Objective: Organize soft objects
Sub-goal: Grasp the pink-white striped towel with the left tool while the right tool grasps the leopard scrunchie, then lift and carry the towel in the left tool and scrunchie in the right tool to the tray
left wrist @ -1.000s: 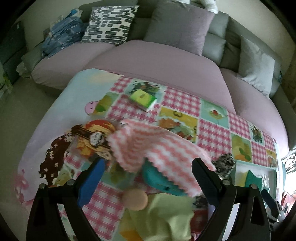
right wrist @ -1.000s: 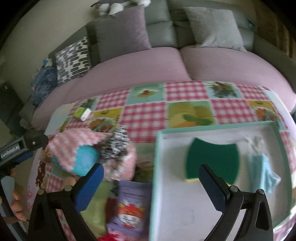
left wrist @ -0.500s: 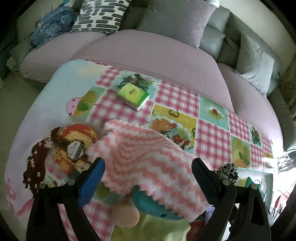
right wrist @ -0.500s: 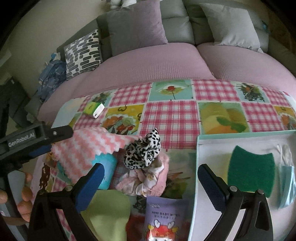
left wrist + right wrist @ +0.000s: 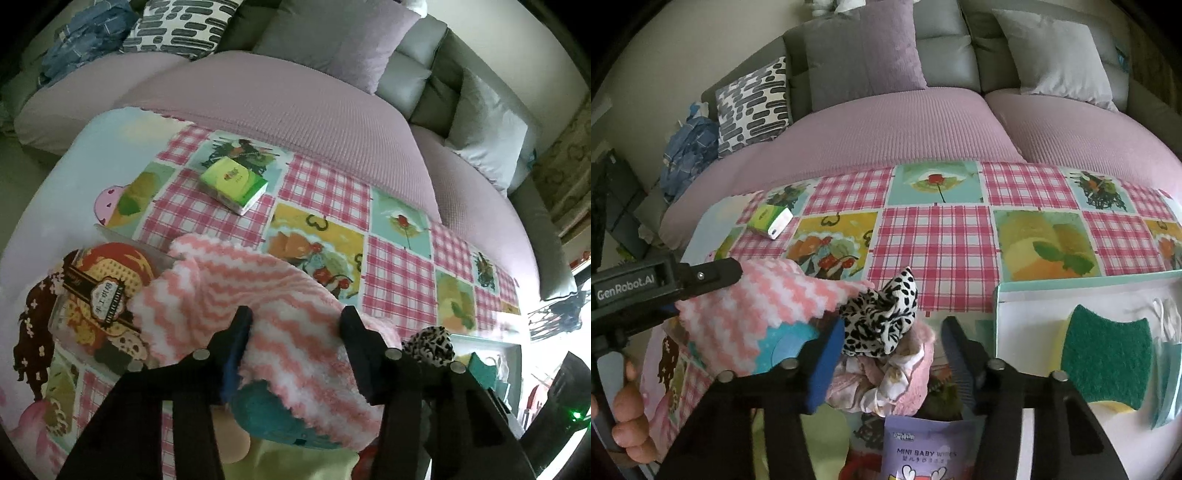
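A pink and white zigzag cloth [image 5: 236, 295] lies over a teal round object [image 5: 266, 410] on the patterned mat. My left gripper [image 5: 295, 325] has its jaws closed in around a fold of this cloth; it also shows in the right wrist view [image 5: 701, 277]. A leopard-print scrunchie [image 5: 882, 317] sits on a pink bundle [image 5: 886, 376]. My right gripper [image 5: 894, 332] has narrowed its jaws around the scrunchie and bundle; the pads look close but I cannot tell if they press it.
A white tray with a teal rim [image 5: 1004, 325] at the right holds a green sponge [image 5: 1108, 358] and a light blue item [image 5: 1167, 373]. A green tissue pack [image 5: 234, 179], a baby wipes pack [image 5: 923, 450] and a yellow-green cloth [image 5: 288, 461] lie on the mat. A sofa is behind.
Both grippers moved forward and down over the pile. Both pairs of jaws narrowed from wide open, the left around the zigzag cloth, the right around the scrunchie.
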Action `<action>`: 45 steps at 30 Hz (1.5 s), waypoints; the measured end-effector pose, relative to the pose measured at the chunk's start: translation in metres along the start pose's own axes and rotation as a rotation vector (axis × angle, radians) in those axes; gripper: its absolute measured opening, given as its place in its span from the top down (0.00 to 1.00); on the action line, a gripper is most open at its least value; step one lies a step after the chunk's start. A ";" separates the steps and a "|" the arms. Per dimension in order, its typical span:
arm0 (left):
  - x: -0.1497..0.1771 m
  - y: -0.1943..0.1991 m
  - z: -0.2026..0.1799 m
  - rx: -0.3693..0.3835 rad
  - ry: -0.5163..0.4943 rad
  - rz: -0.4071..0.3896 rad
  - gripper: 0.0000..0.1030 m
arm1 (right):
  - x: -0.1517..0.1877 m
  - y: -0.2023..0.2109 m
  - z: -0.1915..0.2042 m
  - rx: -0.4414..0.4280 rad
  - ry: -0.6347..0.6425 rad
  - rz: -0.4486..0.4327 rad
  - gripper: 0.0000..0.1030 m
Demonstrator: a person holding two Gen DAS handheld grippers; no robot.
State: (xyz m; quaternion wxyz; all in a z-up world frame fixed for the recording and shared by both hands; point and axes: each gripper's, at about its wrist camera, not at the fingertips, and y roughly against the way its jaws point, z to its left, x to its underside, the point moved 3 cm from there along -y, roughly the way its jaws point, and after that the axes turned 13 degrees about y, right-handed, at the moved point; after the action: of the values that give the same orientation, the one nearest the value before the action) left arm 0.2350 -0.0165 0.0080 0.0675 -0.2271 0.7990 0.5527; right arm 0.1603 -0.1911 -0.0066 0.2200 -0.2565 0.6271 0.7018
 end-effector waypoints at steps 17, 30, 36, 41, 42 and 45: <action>-0.009 0.019 0.016 -0.009 0.044 -0.092 0.94 | 0.000 0.006 0.000 -0.033 0.000 -0.031 0.94; -0.013 0.063 0.002 0.077 0.026 -0.213 0.95 | -0.008 0.043 -0.002 -0.066 -0.021 -0.137 0.95; -0.010 0.093 -0.010 0.122 -0.006 -0.279 0.95 | -0.013 0.064 -0.005 -0.065 -0.024 -0.193 0.95; -0.004 0.114 -0.022 0.148 -0.045 -0.323 0.95 | -0.012 0.074 -0.011 -0.056 -0.030 -0.206 0.95; -0.003 0.116 -0.024 0.152 -0.050 -0.327 0.95 | -0.012 0.076 -0.012 -0.051 -0.030 -0.209 0.95; 0.001 0.126 -0.032 0.169 -0.073 -0.348 0.95 | -0.011 0.081 -0.017 -0.039 -0.035 -0.215 0.95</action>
State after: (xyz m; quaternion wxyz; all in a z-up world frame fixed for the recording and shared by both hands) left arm 0.1831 -0.0103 0.1274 0.2097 -0.3351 0.7884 0.4714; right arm 0.1192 -0.2176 0.0608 0.2997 -0.3143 0.5782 0.6907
